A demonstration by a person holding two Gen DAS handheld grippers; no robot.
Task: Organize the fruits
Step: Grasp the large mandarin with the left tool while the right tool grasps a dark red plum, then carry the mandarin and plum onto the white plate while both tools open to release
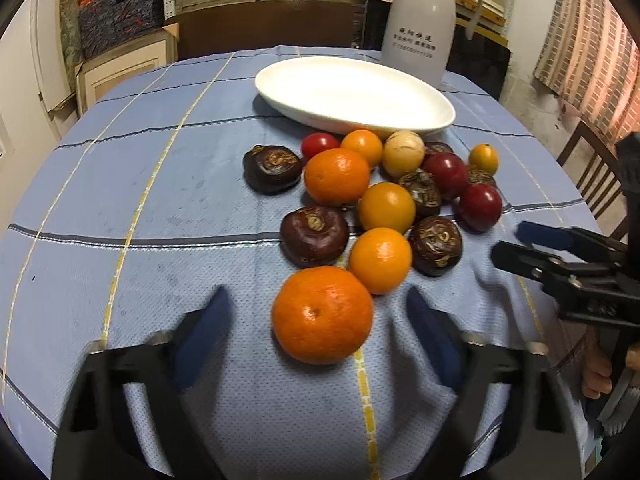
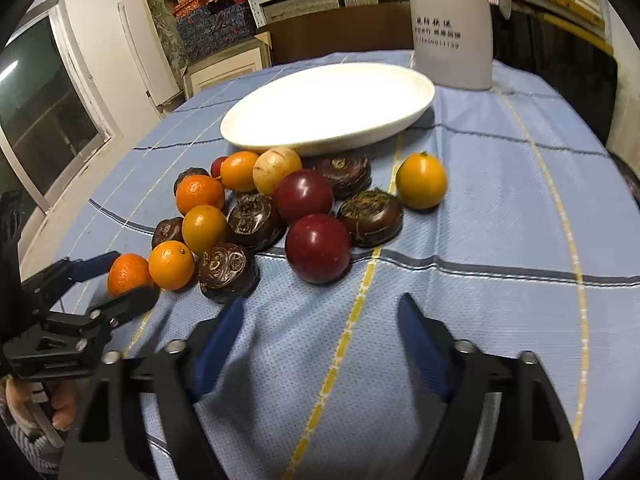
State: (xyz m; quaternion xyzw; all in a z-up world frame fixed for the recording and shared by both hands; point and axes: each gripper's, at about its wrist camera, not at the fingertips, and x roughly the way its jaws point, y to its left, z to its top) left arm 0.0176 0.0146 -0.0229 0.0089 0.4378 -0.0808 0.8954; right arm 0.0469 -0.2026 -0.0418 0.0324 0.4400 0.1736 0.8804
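Approaching first picks: left gripper wide around near orange, untouched; right gripper wide, empty, before plum. Plate far, bare. Next: close, lift, carry over.

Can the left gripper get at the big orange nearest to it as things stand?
Probably yes. The left gripper has its jaws open on either side of the big orange, with only bare tablecloth before it. A smaller orange touches its far side.
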